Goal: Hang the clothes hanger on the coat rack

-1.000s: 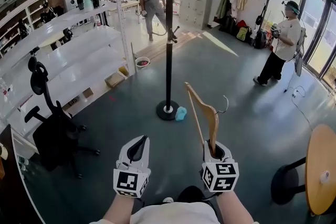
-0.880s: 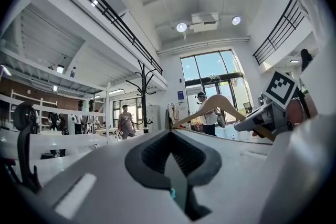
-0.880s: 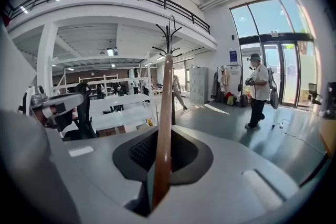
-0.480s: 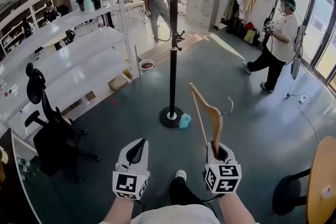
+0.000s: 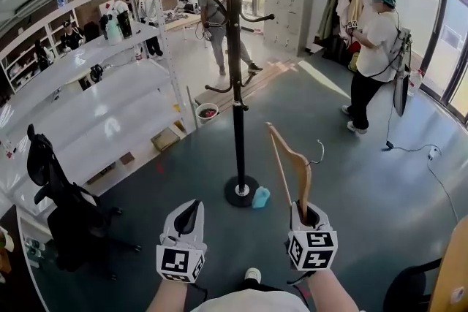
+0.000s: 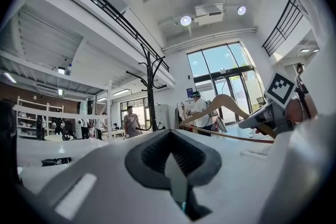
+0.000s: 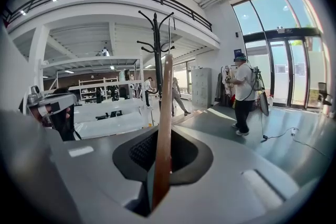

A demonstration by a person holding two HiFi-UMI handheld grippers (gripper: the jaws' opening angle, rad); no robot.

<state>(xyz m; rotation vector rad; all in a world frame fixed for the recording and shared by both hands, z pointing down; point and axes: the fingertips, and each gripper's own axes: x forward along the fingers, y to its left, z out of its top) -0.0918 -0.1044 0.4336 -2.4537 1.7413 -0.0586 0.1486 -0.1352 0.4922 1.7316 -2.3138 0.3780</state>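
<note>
While pinching one arm-tip of the clothes hanger [image 5: 303, 175] between the pads of the right gripper [image 5: 306, 214], carries it almost upright above the jaws, far tip topmost, wire hook [image 5: 320, 150] jutting to the right from the middle of the curve. Seen edge-on along those jaws: a thin brown slat, clamped firmly. Alongside, left gripper [image 5: 187, 215], jaws together, nothing between them.

Probably light and stiff: smooth varnished wood, flat and narrow, bowed like a shoulder, with a slim crossbar from tip to tip and a thin metal hook. Likely to pivot in a grip this far out on the arm, so worth keeping the clamp firm. Could also slip against the pads, given the glossy finish. Better hold for steering, by my reading: nearer the neck, just below the hook, leaving the hook itself free. Little fragility to fear beyond a knock against the pole.

Ahead, near but not within touch: coat rack [image 5: 235, 69], a slender black pole, apparently metal, with curved prongs branching at mid-height and at the top, standing on a round disc base [image 5: 240, 191]. Just beside the base, a small pale-blue object [image 5: 261, 196], not identifiable. Underfoot, dull grey floor [image 5: 365, 186], smooth, sunlit in patches. Further left, white shelving [image 5: 88, 106] and a black office chair [image 5: 55, 201]; further right, well apart, a person in a white top [image 5: 376, 33]. Hanging not yet done; next, lift the hook over a prong.
</note>
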